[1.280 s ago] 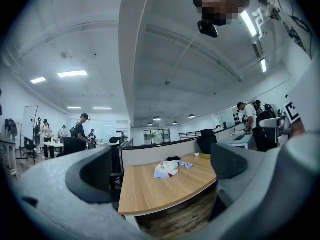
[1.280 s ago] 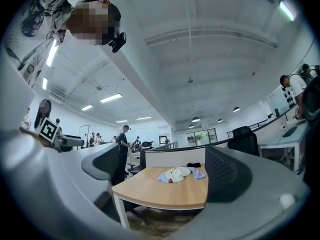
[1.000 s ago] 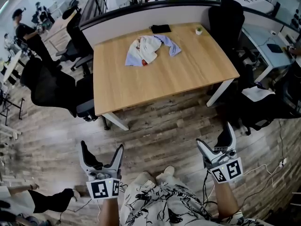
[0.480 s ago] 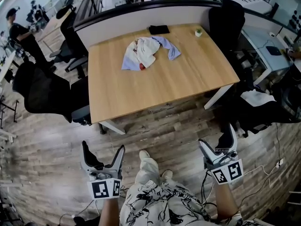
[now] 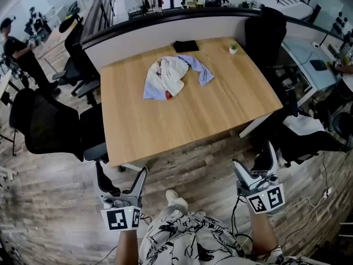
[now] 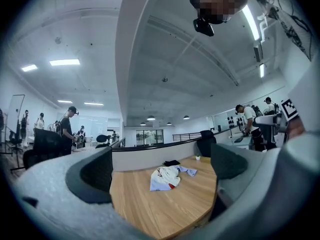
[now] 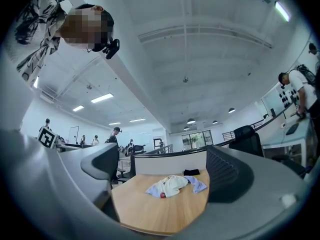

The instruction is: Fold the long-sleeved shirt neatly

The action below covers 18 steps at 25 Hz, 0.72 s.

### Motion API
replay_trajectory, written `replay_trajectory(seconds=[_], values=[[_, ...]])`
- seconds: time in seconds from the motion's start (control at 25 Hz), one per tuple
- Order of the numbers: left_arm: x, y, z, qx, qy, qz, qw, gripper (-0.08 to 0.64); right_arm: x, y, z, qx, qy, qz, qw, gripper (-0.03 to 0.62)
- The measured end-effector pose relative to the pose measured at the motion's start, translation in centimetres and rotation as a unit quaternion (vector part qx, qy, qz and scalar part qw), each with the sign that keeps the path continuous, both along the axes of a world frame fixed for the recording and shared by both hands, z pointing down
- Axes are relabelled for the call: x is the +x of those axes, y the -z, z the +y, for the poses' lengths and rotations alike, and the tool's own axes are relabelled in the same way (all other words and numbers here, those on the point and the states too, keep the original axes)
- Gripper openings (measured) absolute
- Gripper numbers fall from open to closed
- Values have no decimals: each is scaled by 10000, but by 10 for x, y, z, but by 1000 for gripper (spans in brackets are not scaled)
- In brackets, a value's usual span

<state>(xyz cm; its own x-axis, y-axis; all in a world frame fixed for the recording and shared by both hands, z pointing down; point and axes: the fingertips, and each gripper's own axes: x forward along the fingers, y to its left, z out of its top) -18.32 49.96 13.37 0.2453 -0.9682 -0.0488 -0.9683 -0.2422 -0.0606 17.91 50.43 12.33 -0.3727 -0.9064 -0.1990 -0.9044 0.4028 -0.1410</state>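
My left tongs and right tongs gape wide, both empty | crumpled white-and-lilac long-sleeved shirt lies on far half of pale wooden surface | black office chairs alongside, wood-plank floor under me

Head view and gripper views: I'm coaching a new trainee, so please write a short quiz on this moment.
1. True or false: the crumpled white and pale blue long-sleeved shirt lies on the light wooden table, touched by neither gripper.
2. The left gripper and right gripper are: A) both open, empty; B) both shut on the shirt; C) one open, one shut.
3. Fill in: the flat black item lies at the table's ___ edge, beyond the shirt.
Key: 1 true; 2 A; 3 far.
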Motion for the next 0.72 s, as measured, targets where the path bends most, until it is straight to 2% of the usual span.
replay_trajectory(seconds=[0.44,0.72], values=[[-38,1,-67,69,-183,103,9998,601,-36,9,-57,82,-219,35,9997,546],[-48,-14,-99,-95,-133,16,9999,601,-43,-1,-81,-129,-235,127,9996,546]])
